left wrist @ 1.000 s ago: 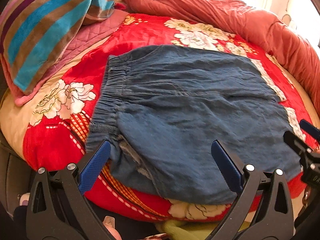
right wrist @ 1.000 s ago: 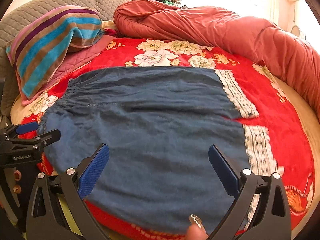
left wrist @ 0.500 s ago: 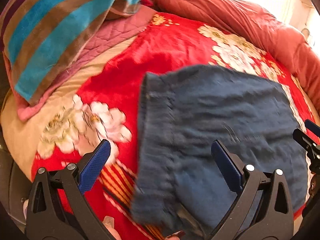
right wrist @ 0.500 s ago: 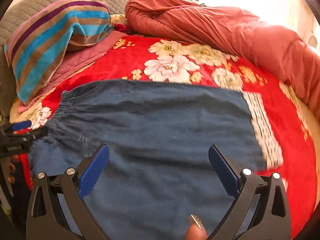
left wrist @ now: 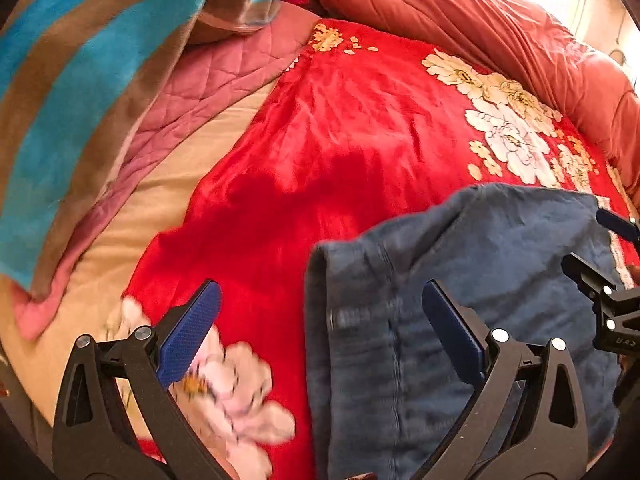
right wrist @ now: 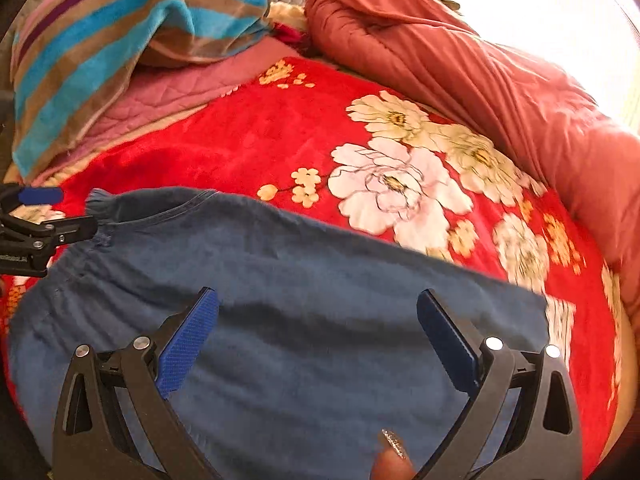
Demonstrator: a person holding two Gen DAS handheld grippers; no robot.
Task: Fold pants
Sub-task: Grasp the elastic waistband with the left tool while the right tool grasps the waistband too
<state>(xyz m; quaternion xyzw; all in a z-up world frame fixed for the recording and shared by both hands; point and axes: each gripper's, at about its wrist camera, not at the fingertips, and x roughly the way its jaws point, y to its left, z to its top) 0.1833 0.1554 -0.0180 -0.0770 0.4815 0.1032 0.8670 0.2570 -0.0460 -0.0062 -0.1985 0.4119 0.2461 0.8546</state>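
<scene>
Because the pants (right wrist: pixel 312 312) lie as a wide denim slab on the red floral blanket (left wrist: pixel 340 128) of the bed, we hover both tools low over them — left gripper (left wrist: pixel 320 332) above the waistband edge, right gripper (right wrist: pixel 318 336) over the middle. Both sets of fingers stand wide apart, holding nothing. We judge the next fold needs an edge: the left side edge shows cleanly. Bare blanket lies beyond the pants, while the striped towel (right wrist: pixel 120 40) and rust quilt (right wrist: pixel 480 80) crowd the far side.
</scene>
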